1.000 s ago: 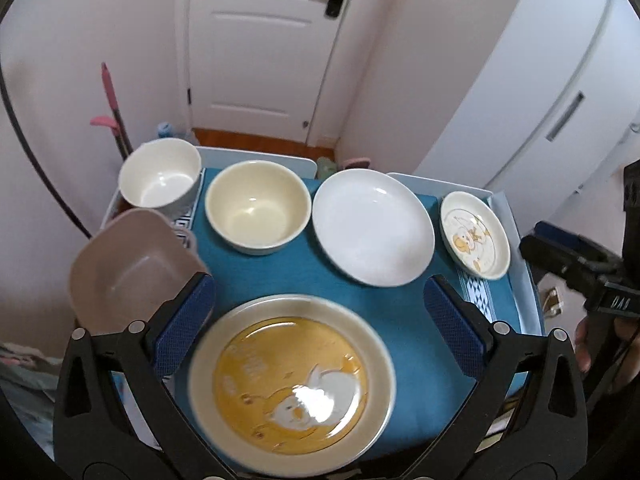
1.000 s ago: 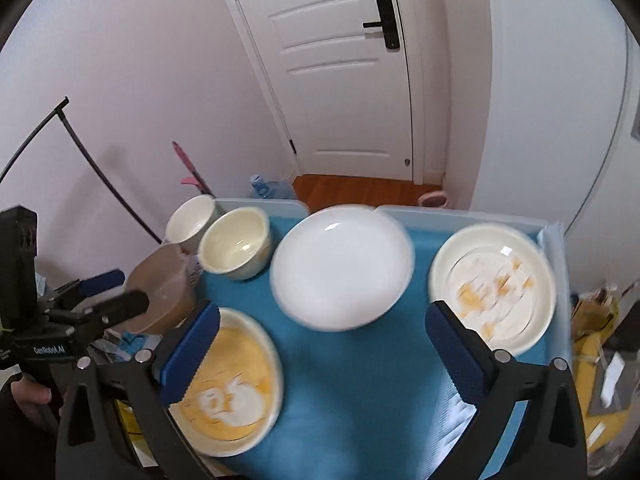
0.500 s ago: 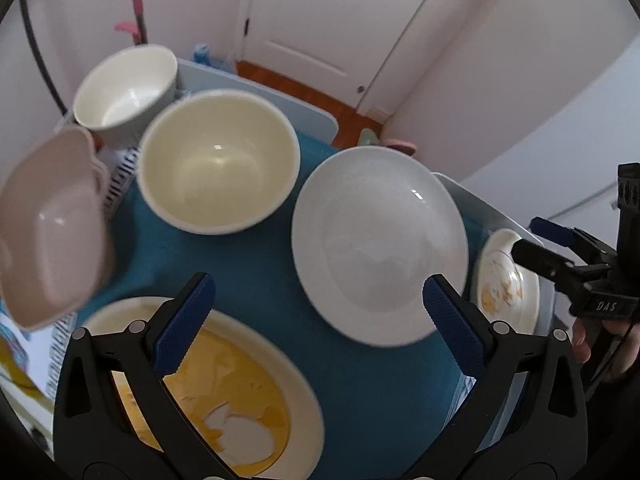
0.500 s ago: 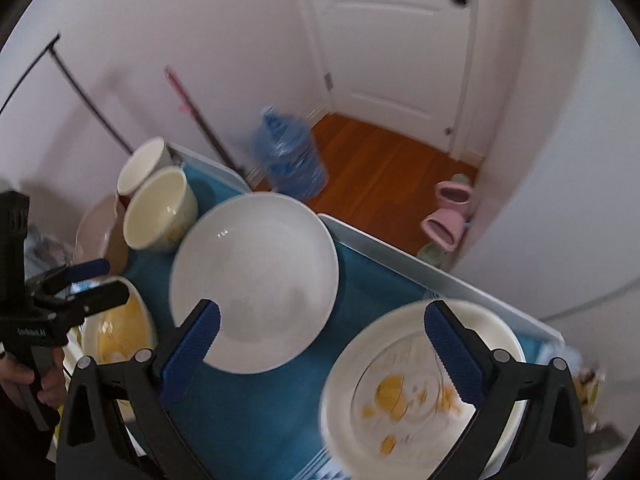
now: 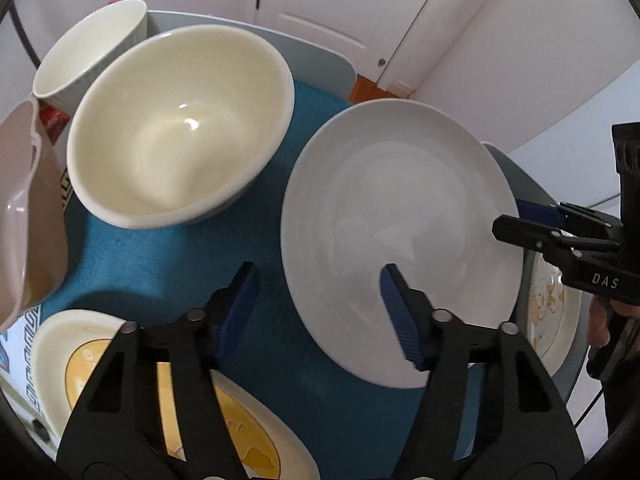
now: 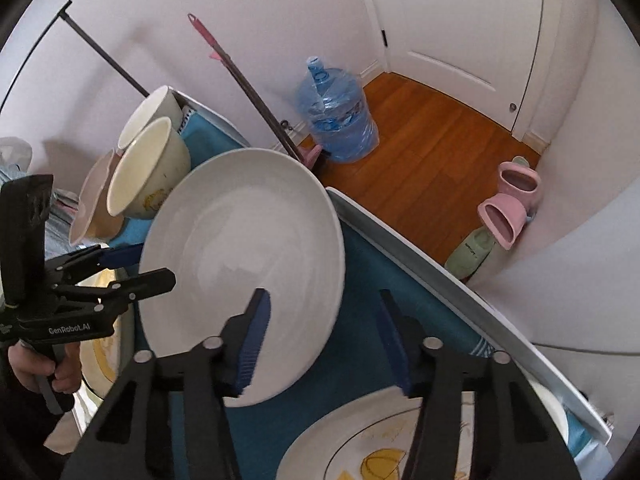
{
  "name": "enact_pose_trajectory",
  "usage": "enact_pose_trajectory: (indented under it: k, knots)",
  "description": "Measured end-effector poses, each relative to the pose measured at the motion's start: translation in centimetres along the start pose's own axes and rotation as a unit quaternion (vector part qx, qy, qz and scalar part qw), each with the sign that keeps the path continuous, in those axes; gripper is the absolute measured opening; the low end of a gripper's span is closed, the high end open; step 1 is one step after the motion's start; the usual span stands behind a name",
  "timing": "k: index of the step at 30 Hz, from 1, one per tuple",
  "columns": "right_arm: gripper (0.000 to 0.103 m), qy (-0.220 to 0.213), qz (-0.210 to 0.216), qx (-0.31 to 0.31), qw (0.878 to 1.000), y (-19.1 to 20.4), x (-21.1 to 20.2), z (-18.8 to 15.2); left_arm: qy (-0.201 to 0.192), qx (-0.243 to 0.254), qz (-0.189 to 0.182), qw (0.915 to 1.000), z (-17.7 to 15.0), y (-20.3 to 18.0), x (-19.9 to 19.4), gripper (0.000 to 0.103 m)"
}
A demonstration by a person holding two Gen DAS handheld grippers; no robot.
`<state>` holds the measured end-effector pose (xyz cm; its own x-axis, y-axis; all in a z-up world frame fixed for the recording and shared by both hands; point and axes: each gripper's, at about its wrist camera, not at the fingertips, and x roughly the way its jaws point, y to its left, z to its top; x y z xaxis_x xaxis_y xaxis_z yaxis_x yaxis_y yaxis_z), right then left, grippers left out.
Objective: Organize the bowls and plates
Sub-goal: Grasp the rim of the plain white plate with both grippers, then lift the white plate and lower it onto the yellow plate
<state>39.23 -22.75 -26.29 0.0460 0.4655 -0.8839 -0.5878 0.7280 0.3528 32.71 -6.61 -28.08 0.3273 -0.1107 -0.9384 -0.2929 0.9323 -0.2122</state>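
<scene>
A plain white plate [image 5: 400, 240] lies on the blue mat [image 5: 152, 256]; it also shows in the right wrist view [image 6: 248, 264]. My left gripper [image 5: 320, 308] is open and straddles the plate's near-left rim, one finger over the plate, one over the mat. My right gripper [image 6: 324, 340] is open and straddles the plate's opposite rim. A cream bowl [image 5: 176, 120], a white bowl [image 5: 84, 48] and a brown bowl [image 5: 24, 216] stand at the left. A yellow duck plate [image 5: 120, 384] lies near me. A small duck plate [image 6: 400, 448] lies under the right gripper.
The dishes sit on a grey table [image 6: 440, 264] with a raised edge. Beyond it are a wood floor, a blue water jug [image 6: 336, 120], pink slippers [image 6: 508, 208], a mop handle [image 6: 240, 84] and a white door [image 6: 460, 20].
Both grippers moved forward and down to the white plate from opposite sides. Their jaws have narrowed from wide open and now straddle the plate's rim.
</scene>
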Motion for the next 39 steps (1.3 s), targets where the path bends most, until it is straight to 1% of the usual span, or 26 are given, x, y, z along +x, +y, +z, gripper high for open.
enact_pose_trajectory:
  k: [1,3,4,6,7,8,11,13,16,17,18,24,27,33,34,39]
  knots:
    - [0.035,0.001,0.004,-0.001,1.000,0.0,0.2,0.0,0.002,-0.001,0.000,1.0000,0.0,0.0,0.1,0.053]
    - [0.033,0.004,0.007,0.001,1.000,-0.2,0.4,-0.2,0.006,-0.003,-0.003,1.0000,-0.1,0.3,0.4,0.047]
    - [0.033,0.006,0.012,0.002,1.000,-0.3,0.5,-0.3,0.009,-0.003,-0.003,1.0000,-0.2,0.4,0.6,0.041]
    - [0.028,0.009,0.019,0.000,1.000,-0.2,0.9,-0.4,0.005,0.003,0.001,1.0000,-0.3,0.4,0.6,0.037]
    - [0.026,0.011,0.018,-0.001,1.000,-0.2,1.1,-0.4,0.007,0.006,0.000,1.0000,-0.4,0.4,0.6,0.032]
    - [0.023,0.013,0.018,-0.001,1.000,-0.3,1.3,-0.5,0.006,0.008,0.000,0.9999,-0.3,0.4,0.6,0.030]
    - [0.017,0.011,0.016,0.000,1.000,-0.6,1.4,-0.5,0.004,0.007,0.002,1.0000,-0.6,0.1,0.5,0.029]
    - [0.016,0.010,0.016,-0.002,1.000,-0.6,1.4,-0.5,0.001,0.005,0.004,1.0000,-0.6,0.2,0.3,0.028]
    - [0.016,0.006,0.016,-0.008,1.000,-0.5,1.4,-0.6,-0.001,0.014,0.014,0.9998,-0.7,-0.1,0.1,0.028]
    - [0.016,0.006,0.015,-0.010,1.000,-0.5,1.4,-0.6,-0.002,0.017,0.016,0.9997,0.4,-0.5,0.1,0.028]
    - [0.016,0.005,0.014,-0.012,1.000,-0.5,1.3,-0.6,-0.004,0.018,0.018,0.9997,0.4,-0.5,-0.1,0.028]
    - [0.016,-0.005,0.016,-0.013,1.000,-0.2,0.6,-1.1,-0.014,0.016,0.018,0.9996,0.9,-0.6,-1.2,0.028]
    - [0.016,-0.014,0.012,-0.013,1.000,0.1,-0.1,-1.1,-0.021,0.024,0.021,0.9992,0.6,-1.1,-1.5,0.028]
    - [0.016,-0.037,0.005,-0.020,0.999,1.2,-2.5,-1.3,-0.045,0.032,0.022,0.9982,0.1,-2.1,-4.7,0.028]
    - [0.016,-0.040,0.003,-0.022,0.999,1.6,-3.0,-1.3,-0.049,0.033,0.022,0.9980,-0.6,-2.0,-5.7,0.028]
    - [0.016,-0.059,-0.004,-0.018,0.998,3.9,-5.9,-2.1,-0.075,0.038,0.014,0.9964,-1.8,-1.8,-9.2,0.028]
